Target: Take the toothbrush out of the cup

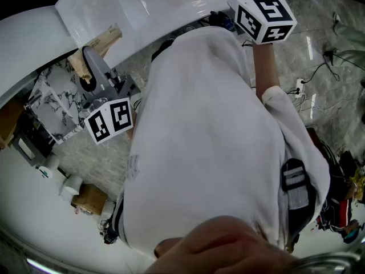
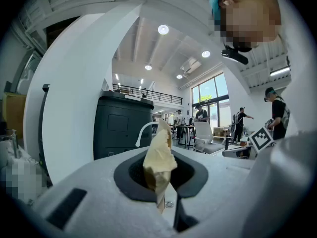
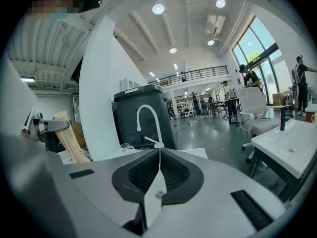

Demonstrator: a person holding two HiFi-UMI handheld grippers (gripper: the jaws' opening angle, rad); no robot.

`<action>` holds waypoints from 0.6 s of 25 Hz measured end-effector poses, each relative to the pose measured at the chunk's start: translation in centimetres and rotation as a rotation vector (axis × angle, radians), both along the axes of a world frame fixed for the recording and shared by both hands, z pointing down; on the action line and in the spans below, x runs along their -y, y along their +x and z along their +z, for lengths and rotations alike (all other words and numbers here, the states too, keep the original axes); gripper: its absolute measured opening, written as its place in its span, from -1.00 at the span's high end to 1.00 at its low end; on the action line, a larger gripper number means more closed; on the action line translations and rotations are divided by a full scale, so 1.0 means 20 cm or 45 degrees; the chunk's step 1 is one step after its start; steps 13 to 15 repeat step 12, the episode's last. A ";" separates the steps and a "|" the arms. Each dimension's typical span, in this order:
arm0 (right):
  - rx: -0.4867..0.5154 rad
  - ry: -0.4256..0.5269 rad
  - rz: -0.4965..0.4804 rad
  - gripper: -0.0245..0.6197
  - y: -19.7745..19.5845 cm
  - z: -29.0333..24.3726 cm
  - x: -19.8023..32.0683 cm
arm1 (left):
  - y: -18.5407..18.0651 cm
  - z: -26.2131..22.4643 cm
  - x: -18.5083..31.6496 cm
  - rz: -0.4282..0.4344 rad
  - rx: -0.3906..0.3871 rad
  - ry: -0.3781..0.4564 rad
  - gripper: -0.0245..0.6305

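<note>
My left gripper [image 2: 161,182] is shut on a tan, paper-wrapped stick-like thing [image 2: 158,157] that pokes up from between its jaws. The head view shows the same tan piece [image 1: 102,41] slanting out past the left gripper [image 1: 86,61] toward the white counter. From the right gripper view, this piece [image 3: 69,138] is visible at the far left. My right gripper [image 3: 159,155] is shut with nothing between its jaws; its marker cube [image 1: 265,19] is raised at the upper right. A small white cup [image 3: 124,146] may stand on the counter; I cannot make out a toothbrush in it.
A white curved counter [image 1: 142,10] runs across the top, and the person's white shirt [image 1: 211,136] hides much below it. A white tap [image 3: 147,120] stands before a dark bin [image 3: 141,108]. A white basin [image 3: 292,152] lies right. Cables [image 1: 336,56] and boxes [image 1: 88,198] lie on the floor.
</note>
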State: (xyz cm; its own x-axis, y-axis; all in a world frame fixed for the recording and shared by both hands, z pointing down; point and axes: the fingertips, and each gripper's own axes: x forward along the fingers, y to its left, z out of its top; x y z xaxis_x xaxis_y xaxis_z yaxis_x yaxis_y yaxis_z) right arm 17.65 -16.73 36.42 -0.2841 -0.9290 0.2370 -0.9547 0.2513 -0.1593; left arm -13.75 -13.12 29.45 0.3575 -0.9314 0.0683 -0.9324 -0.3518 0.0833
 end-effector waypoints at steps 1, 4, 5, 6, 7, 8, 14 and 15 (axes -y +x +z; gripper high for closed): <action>-0.001 0.000 0.000 0.88 0.00 0.00 0.00 | 0.00 0.00 0.00 0.001 0.000 0.001 0.81; -0.004 0.000 0.003 0.88 0.00 0.00 0.00 | 0.00 0.00 0.00 0.003 -0.001 0.003 0.81; -0.004 -0.001 0.004 0.88 0.00 0.00 0.00 | 0.00 0.00 0.00 0.004 0.000 0.002 0.81; -0.004 -0.001 0.004 0.88 0.00 0.01 0.00 | 0.00 0.00 0.00 0.004 0.000 0.002 0.81; -0.004 -0.001 0.003 0.88 0.00 0.00 0.00 | 0.00 0.00 0.00 0.003 0.000 0.002 0.81; -0.003 -0.001 0.003 0.88 0.00 0.00 0.00 | 0.00 0.00 0.00 0.003 0.000 0.002 0.81; -0.003 -0.001 0.005 0.88 0.00 0.00 0.00 | 0.00 -0.01 0.01 0.004 -0.001 0.002 0.81; -0.003 -0.001 0.005 0.88 0.00 0.00 0.00 | 0.00 -0.01 0.01 0.004 -0.001 0.002 0.81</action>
